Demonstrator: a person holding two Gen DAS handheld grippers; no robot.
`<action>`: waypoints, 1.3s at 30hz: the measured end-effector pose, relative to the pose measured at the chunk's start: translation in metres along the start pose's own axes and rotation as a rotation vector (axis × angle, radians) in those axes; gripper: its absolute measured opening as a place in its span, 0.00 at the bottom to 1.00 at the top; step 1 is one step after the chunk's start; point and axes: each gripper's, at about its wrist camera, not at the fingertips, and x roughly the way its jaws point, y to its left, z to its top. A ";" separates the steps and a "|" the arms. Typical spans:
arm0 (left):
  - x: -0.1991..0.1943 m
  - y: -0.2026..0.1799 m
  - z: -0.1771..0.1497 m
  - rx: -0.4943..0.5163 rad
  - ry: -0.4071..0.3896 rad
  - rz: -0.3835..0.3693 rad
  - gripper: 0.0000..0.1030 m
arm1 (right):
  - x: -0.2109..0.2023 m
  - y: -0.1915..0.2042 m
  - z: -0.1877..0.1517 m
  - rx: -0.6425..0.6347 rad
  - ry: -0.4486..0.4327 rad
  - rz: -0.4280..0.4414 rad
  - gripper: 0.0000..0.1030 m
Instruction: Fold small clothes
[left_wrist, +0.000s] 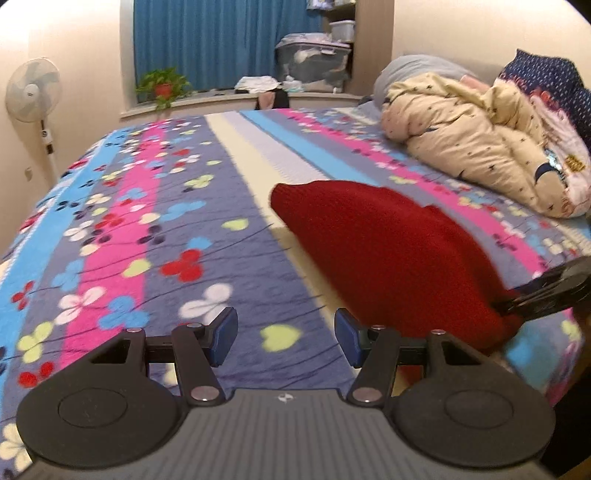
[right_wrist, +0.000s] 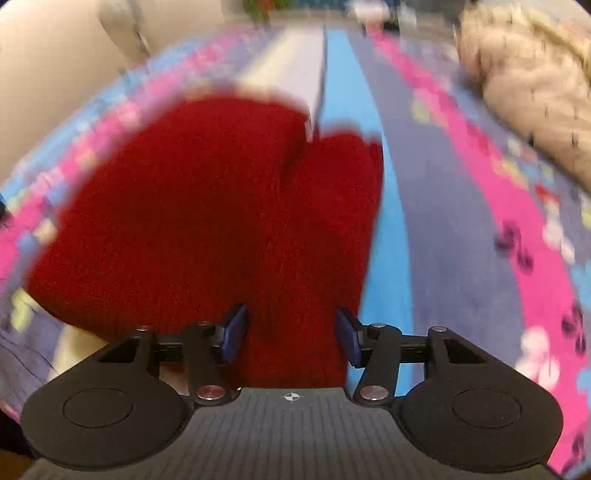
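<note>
Blue pads (left_wrist: 225, 334) of the left claw (left_wrist: 286, 338) stand wide apart with nothing between them, only the flowered bedspread (left_wrist: 122, 229) below. Just ahead and to the right of that claw lies the red knitted garment (left_wrist: 388, 251), spread on the bed and running away toward the far side. At its near right corner the tip of the right claw (left_wrist: 517, 304) meets the red knit.

From the right claw's (right_wrist: 291, 336) own camera, a narrow strip of the garment (right_wrist: 207, 221) fills the gap between its pads (right_wrist: 234, 332), which are part-way apart; whether they press the cloth cannot be told. Ahead of it the rest of the garment broadens out to the left, blurred. Farther off to the right sits a heap of cream bedding (left_wrist: 469, 136), and to the far left stands a fan (left_wrist: 33, 90).
</note>
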 end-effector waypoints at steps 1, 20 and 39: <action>0.001 -0.006 0.004 -0.009 -0.003 -0.018 0.62 | -0.001 0.000 0.001 0.019 -0.001 0.004 0.53; 0.063 -0.055 0.037 -0.071 0.180 -0.078 0.74 | -0.011 -0.035 0.019 0.266 -0.118 0.140 0.76; 0.226 0.019 0.062 -0.653 0.305 -0.317 0.98 | 0.027 -0.046 0.011 0.401 0.082 0.197 0.70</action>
